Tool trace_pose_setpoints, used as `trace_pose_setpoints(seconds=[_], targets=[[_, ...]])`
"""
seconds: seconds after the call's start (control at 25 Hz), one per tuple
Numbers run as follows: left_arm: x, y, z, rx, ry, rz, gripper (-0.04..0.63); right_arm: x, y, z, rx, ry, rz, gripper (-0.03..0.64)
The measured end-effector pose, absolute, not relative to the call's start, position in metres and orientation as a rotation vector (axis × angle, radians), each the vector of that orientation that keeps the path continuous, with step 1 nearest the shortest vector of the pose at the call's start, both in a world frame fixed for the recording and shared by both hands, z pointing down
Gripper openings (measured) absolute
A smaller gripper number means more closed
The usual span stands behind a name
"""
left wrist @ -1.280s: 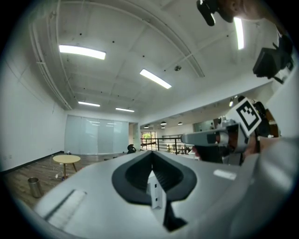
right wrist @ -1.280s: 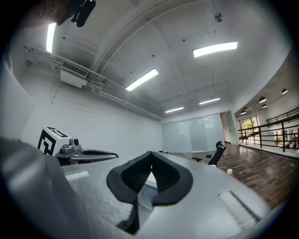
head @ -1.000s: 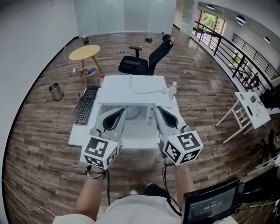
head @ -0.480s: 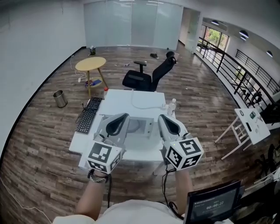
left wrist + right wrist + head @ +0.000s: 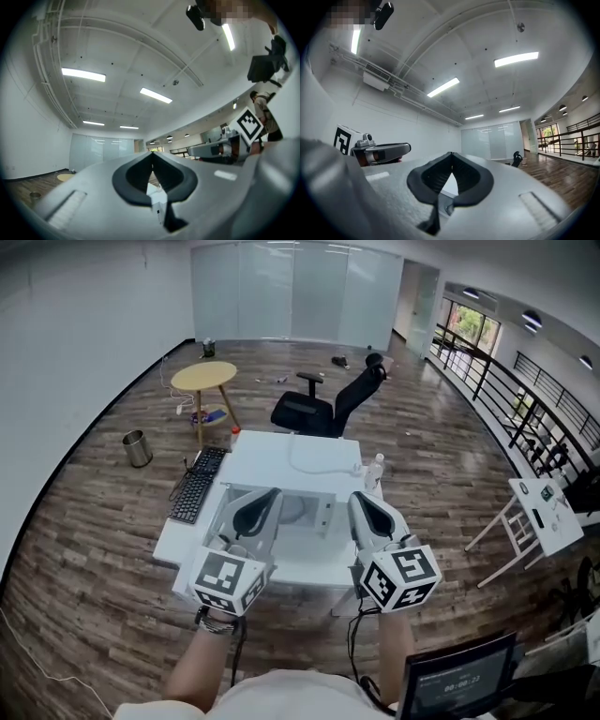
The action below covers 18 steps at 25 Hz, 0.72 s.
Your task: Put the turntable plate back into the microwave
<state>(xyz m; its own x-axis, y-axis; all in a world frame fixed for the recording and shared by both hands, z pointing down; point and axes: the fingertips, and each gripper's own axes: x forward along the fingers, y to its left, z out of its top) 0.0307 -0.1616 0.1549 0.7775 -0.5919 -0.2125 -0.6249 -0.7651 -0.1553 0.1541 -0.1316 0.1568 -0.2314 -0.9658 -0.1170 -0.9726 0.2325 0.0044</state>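
Observation:
A white microwave (image 5: pixel 319 545) stands at the front of a white table (image 5: pixel 281 451), seen from above. A pale rounded shape (image 5: pixel 294 509) shows in its open part between my grippers; I cannot tell whether it is the turntable plate. My left gripper (image 5: pixel 269 493) and right gripper (image 5: pixel 357 499) hover side by side above the microwave, pointing away from me. Both are shut with nothing in them. In the left gripper view the left gripper (image 5: pixel 151 153) has its jaws meeting at the tip against the ceiling. The right gripper (image 5: pixel 451 154) looks the same in its own view.
A black keyboard (image 5: pixel 195 486) lies on the table's left, a clear bottle (image 5: pixel 376 468) on its right and a white cable (image 5: pixel 314 465) at the back. Behind stand a black office chair (image 5: pixel 328 409), a round yellow table (image 5: pixel 206 376) and a metal bin (image 5: pixel 137 448).
Both grippers have risen a little while staying shut. The head view has tilted up, so the table now sits lower in the picture.

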Motion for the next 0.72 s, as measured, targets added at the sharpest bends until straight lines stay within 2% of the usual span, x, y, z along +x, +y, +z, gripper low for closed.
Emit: trace_pose_setpoints(seconds=[0.72], targets=[[0.011, -0.126, 0.180, -2.728, 0.883, 0.314, 0.007, 0.128, -0.092, 0.181, -2.002, 2.387, 0.258, 0.003]])
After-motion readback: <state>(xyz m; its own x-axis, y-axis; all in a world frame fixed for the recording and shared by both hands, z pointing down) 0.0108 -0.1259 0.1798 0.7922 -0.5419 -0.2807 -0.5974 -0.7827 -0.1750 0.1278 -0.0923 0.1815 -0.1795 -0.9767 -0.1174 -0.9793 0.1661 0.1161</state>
